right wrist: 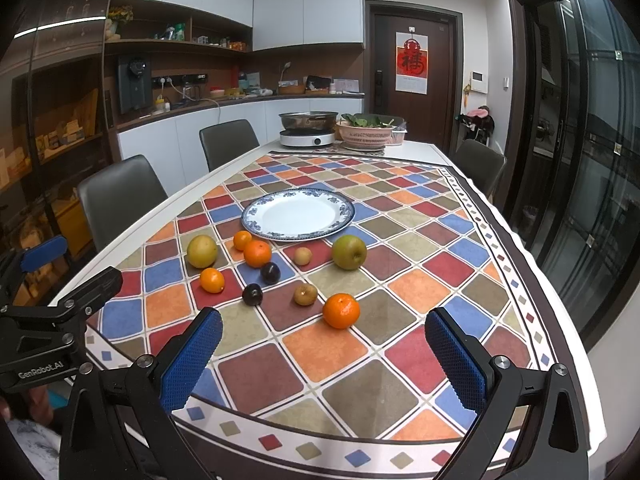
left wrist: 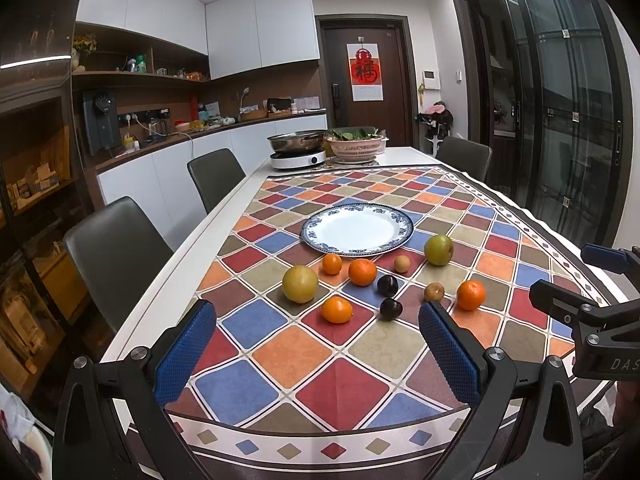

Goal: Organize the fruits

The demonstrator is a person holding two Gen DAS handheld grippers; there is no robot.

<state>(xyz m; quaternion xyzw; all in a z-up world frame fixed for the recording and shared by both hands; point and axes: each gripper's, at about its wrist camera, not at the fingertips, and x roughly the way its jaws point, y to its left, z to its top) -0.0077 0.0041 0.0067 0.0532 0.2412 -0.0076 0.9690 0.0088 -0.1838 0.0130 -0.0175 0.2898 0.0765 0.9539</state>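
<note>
glossy diamond-checked tablecloth (right wrist: 320, 352), round fruits (right wrist: 341, 311) before porcelain plate (right wrist: 298, 214) — left gripper (left wrist: 318, 344), right gripper (right wrist: 324, 354) gaping, empty

A long white dining table (left wrist: 236, 200) carries a checked tablecloth of red, blue, orange and tan diamonds (right wrist: 340, 352). At its far end a steel pan sits on a white induction cooker (right wrist: 307, 138), beside a pink plastic colander of leafy greens (right wrist: 366, 134). Grey upholstered chairs (left wrist: 116, 240) line the left side. A red-and-white calendar (left wrist: 365, 72) hangs on the dark brown door (right wrist: 436, 80).
</note>
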